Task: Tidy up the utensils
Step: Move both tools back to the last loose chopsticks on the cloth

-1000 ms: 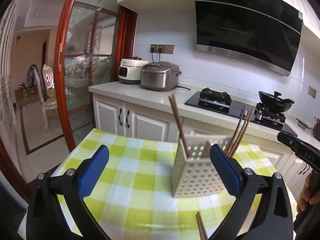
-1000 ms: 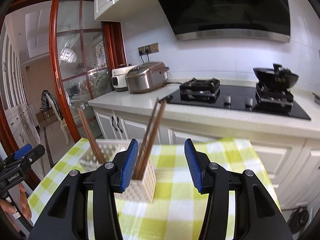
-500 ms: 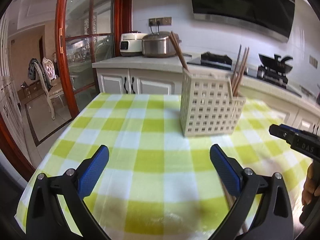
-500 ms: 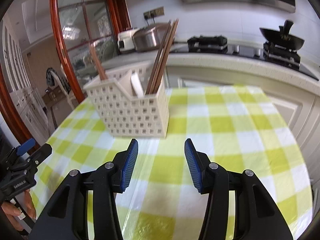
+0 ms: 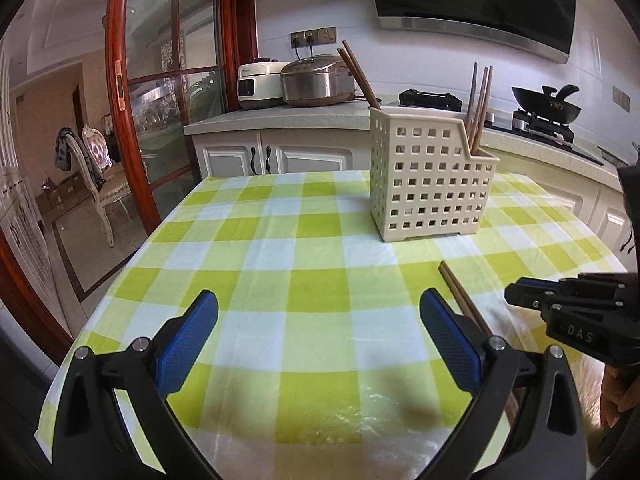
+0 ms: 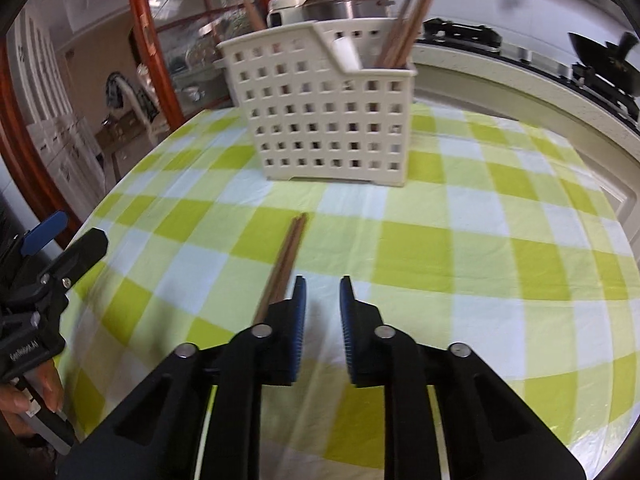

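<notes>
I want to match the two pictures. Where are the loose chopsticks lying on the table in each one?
Left wrist view: loose chopsticks right of centre, running behind the blue pad.
Right wrist view: chopsticks centre-left, beside the pads.
Shared landmark: the white basket beyond them.

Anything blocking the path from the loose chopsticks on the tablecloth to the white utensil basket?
Nothing visible does. The chopsticks lie on the checked tablecloth, pointing toward the basket, with only bare cloth between. They sit just left of the right gripper, outside its narrowed jaws.
</notes>
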A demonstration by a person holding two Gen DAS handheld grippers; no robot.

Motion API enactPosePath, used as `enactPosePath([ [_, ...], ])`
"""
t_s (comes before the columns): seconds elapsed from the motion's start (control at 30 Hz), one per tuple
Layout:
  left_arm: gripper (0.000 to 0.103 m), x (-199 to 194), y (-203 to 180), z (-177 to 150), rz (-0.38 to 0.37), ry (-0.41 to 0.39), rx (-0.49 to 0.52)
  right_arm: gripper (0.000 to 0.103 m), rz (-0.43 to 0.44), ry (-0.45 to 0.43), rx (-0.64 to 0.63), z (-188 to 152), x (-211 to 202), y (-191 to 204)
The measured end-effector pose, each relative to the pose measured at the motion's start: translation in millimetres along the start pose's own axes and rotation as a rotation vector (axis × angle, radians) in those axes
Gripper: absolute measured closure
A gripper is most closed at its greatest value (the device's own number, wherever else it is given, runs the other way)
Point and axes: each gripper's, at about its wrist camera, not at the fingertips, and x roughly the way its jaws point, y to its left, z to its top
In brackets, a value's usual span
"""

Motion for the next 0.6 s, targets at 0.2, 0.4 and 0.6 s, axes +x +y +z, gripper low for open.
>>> enactPosePath([
  [0.2, 0.005, -1, 2, -7, 0.001, -0.003, 0.012, 0.089, -0.005, 0.036, -0.023, 2, 7, 13],
  [0.4, 0.005, 3, 6, -10, -0.017, 0.005, -0.011, 0.09, -0.027, 0.065, -0.041, 1, 14, 21],
  [0.6, 0.005, 3, 11, -13, -0.027, 0.005, -0.027, 0.09, -0.054, 0.097, -0.05, 0, 24, 26],
])
